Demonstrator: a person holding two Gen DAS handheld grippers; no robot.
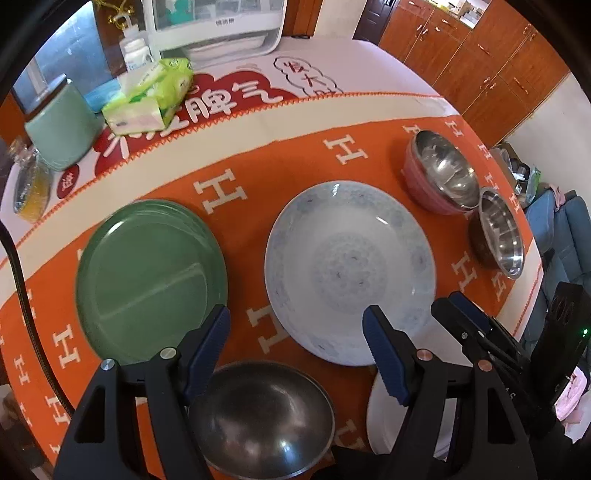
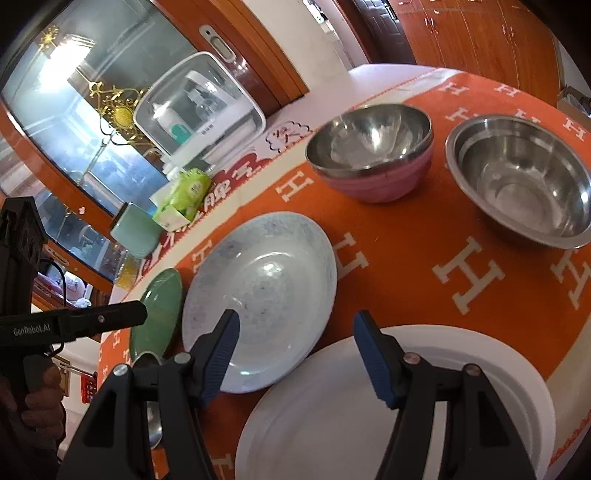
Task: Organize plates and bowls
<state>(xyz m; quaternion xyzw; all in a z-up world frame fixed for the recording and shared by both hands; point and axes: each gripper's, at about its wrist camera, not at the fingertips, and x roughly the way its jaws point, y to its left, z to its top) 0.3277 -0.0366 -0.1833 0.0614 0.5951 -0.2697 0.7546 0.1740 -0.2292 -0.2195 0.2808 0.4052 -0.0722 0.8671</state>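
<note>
A green plate (image 1: 147, 277) lies at the left of the orange cloth and a pale blue patterned plate (image 1: 347, 269) at the middle. A steel bowl (image 1: 262, 417) sits just below my open, empty left gripper (image 1: 295, 325). A pink-sided steel bowl (image 1: 439, 173) and a plain steel bowl (image 1: 498, 236) stand at the right. In the right wrist view my right gripper (image 2: 295, 332) is open and empty above a white plate (image 2: 388, 410), beside the patterned plate (image 2: 258, 295). The pink bowl (image 2: 373, 162), the steel bowl (image 2: 521, 181) and the green plate (image 2: 159, 310) also show there.
A green tissue pack (image 1: 151, 96), a mint canister (image 1: 59, 129), a white bottle (image 1: 136, 51) and a white lidded box (image 1: 218, 26) stand at the table's far side. A yellow-filled jar (image 1: 29, 184) stands at the left edge. Wooden cabinets (image 1: 480, 55) are behind.
</note>
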